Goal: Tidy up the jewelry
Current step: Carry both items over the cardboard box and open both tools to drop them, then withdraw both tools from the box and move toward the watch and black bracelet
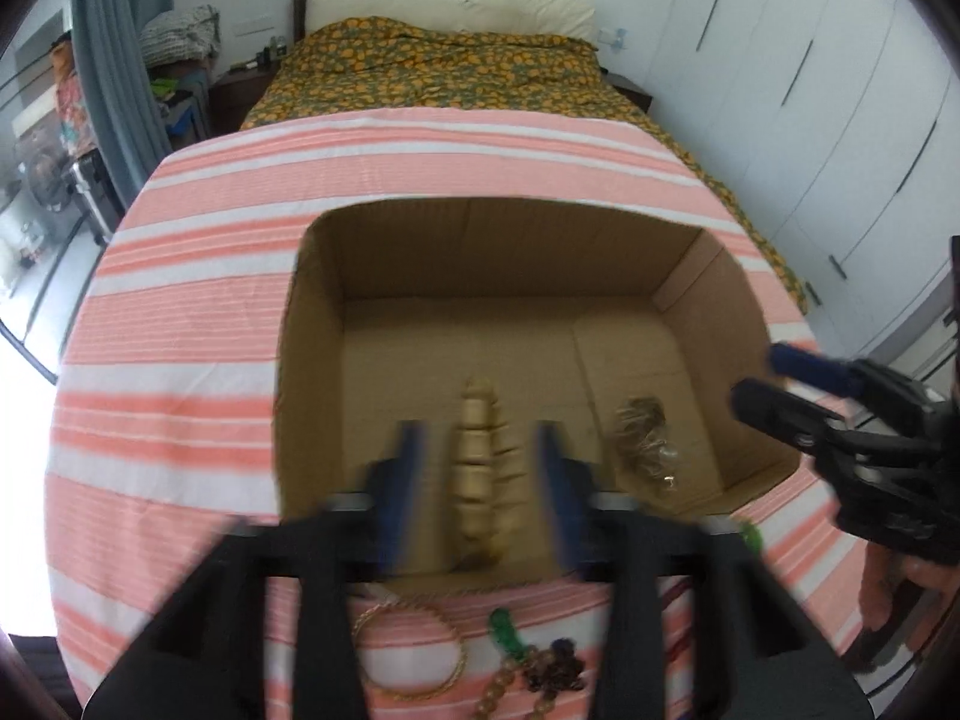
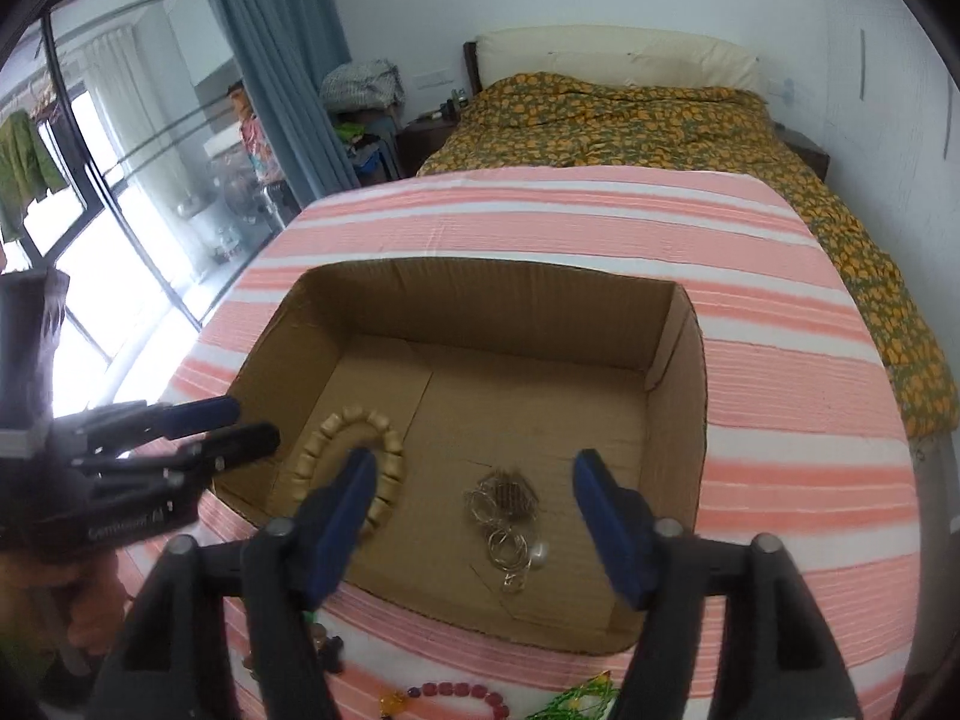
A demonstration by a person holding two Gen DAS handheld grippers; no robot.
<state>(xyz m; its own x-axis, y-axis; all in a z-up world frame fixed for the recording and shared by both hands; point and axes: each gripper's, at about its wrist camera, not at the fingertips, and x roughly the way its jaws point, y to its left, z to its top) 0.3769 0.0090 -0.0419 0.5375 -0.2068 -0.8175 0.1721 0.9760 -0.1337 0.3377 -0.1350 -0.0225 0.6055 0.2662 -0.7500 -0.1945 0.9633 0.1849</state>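
Both tongs — left and right — hung spread and empty over the brown cardboard box, above a beige wooden-bead bracelet and tangled silver rings

Both grippers tilt downward over the near edge of the cardboard box. The left gripper has its blue-padded fingers spread apart with nothing pressed between them (its frame is blurred). The right gripper, just to the box's right side of the left one, likewise stands with fingers parted and gripping nothing.
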